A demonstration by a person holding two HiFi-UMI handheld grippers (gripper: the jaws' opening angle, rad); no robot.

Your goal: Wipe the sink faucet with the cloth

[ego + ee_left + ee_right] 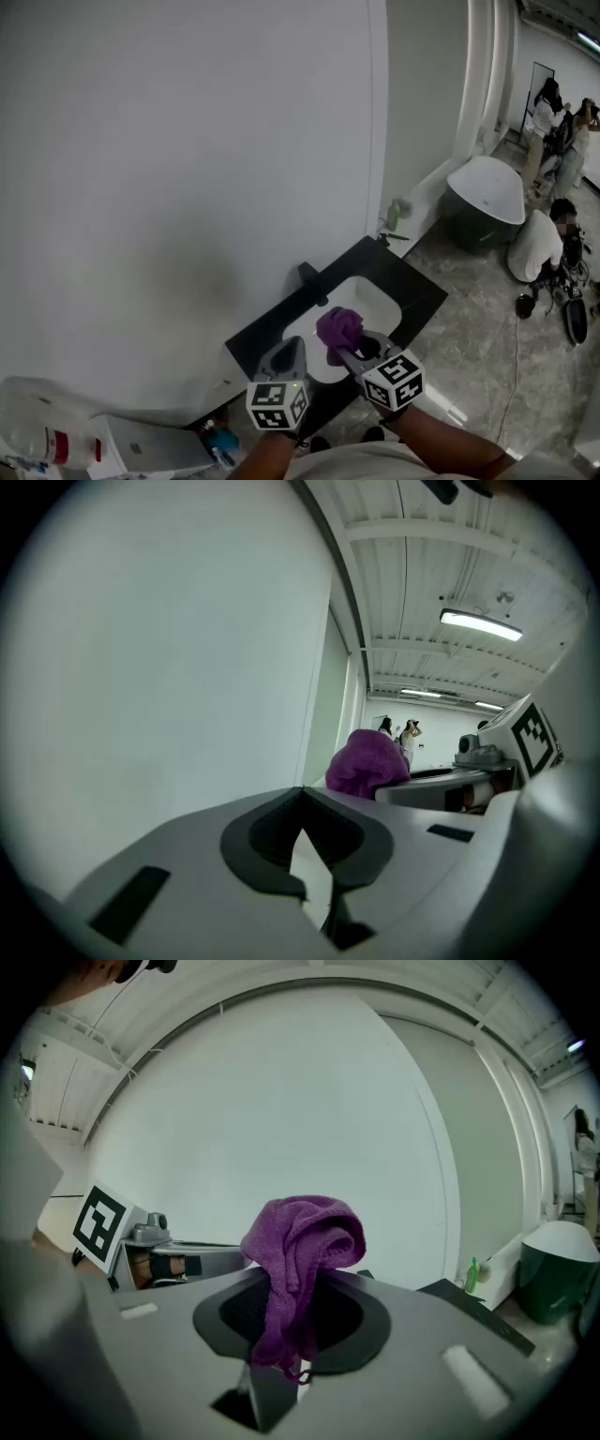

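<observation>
In the head view, a black counter (412,291) carries a white sink basin (375,302), and a dark faucet (308,274) stands at its wall side. Both grippers hover over the basin's near end. My right gripper (350,349) is shut on a bunched purple cloth (337,328), which stands up between its jaws (302,1246). In its own view my right gripper (295,1293) points at the white wall. My left gripper (292,347) sits just left of it, shut with nothing held (302,797). The cloth (368,762) shows to its right.
A green soap bottle (394,215) stands at the counter's far end. Beyond it is a dark bathtub with a white rim (487,195). A crouching person (540,246) and standing people (555,120) are at the far right. A white wall (187,169) fills the left.
</observation>
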